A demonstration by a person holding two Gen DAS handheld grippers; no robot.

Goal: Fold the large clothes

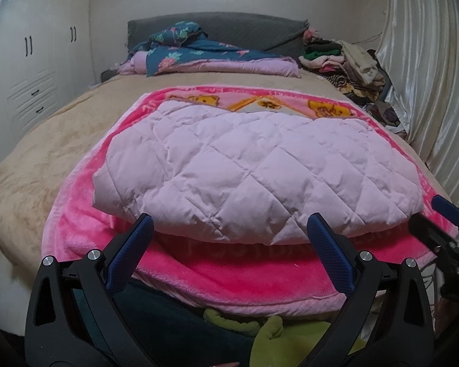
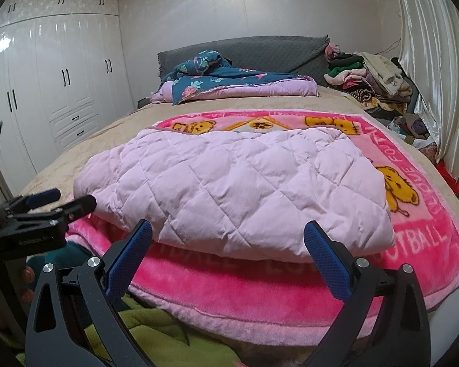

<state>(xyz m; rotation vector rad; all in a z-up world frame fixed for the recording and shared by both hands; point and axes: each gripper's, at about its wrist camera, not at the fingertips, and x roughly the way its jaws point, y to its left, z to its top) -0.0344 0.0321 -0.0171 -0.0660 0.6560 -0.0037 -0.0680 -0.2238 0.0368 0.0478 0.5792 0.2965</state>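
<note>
left gripper (image 1: pixel 229 244): jaws spread wide, nothing between them, blue pads (image 1: pixel 128 253) aimed at the near edge of the folded garment; also seen from the side at the left of the right wrist view (image 2: pixel 61 202)
right gripper (image 2: pixel 228 246): jaws wide apart, empty, held just short of the garment's near edge; its tip shows at the right edge of the left wrist view (image 1: pixel 443 211)
quilted garment (image 1: pixel 254 171): pale lilac, diamond-stitched, puffy, folded into a thick flat bundle; lies in the middle of the pink blanket, near fold facing both grippers (image 2: pixel 229 189)
pink blanket (image 1: pixel 229 275): fleece, bear print and "FOOTBALL" lettering along its border (image 2: pixel 419 241); spread flat under the garment, near edge hanging at the foot of the bed
bed (image 1: pixel 46 153): beige plush cover, grey headboard (image 2: pixel 260 52) at the far end
far bedding: dark floral quilt (image 2: pixel 217 76) piled on a lilac one by the headboard
clothes pile (image 2: pixel 370 79): mixed items heaped at the far right corner of the bed
green fabric (image 2: pixel 143 330): below the blanket's near edge, right under the grippers
wardrobe (image 2: pixel 46 85): white doors, black handles, left wall
curtain (image 1: pixel 428 61): cream, shiny, right side
</note>
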